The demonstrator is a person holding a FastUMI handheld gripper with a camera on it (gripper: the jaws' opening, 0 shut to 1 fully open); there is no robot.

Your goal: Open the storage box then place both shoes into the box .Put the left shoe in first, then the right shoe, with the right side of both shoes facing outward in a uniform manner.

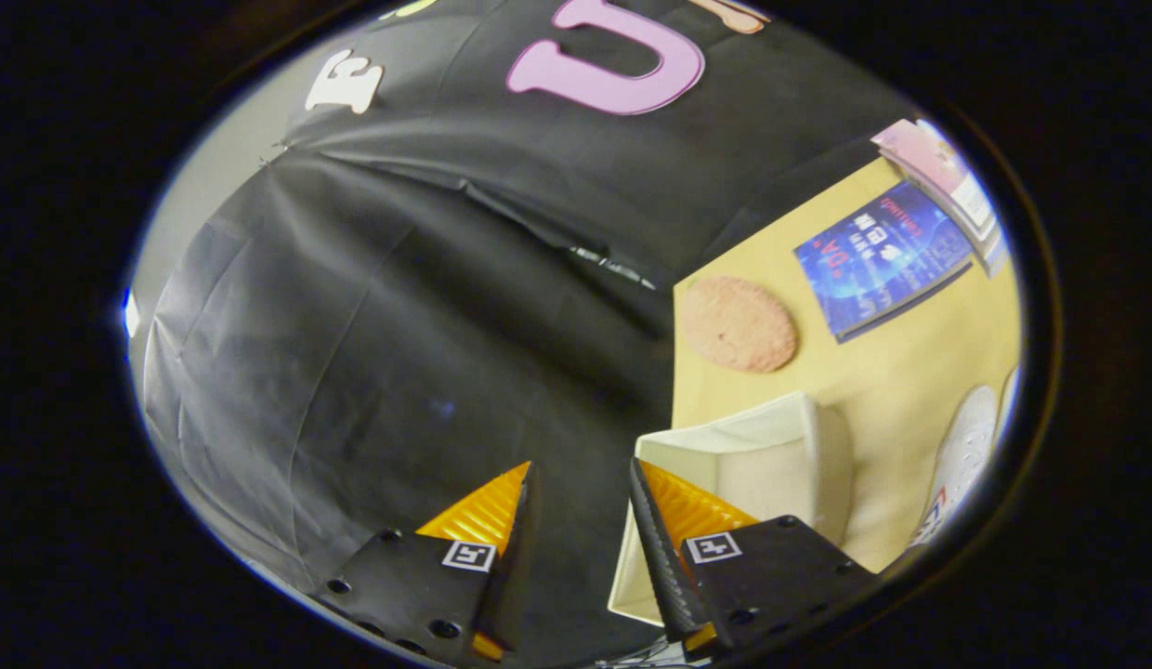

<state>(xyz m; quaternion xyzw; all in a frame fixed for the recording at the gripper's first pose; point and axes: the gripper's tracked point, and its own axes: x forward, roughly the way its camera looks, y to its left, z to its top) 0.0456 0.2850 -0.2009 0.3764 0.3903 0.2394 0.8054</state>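
Tool [581,478] fingers apart, empty, storage box [771,455] just ahead, book [883,255] text unreadable

Your gripper camera rides behind fingers [525,502], rolled hard sideways, aimed mostly at booth wall [399,307]. Table [892,372] runs tilted beside wall. Storage box [771,455] close, just ahead of one finger; round pad [739,323] beyond box, book [883,255] farther. One view, so no overlap.
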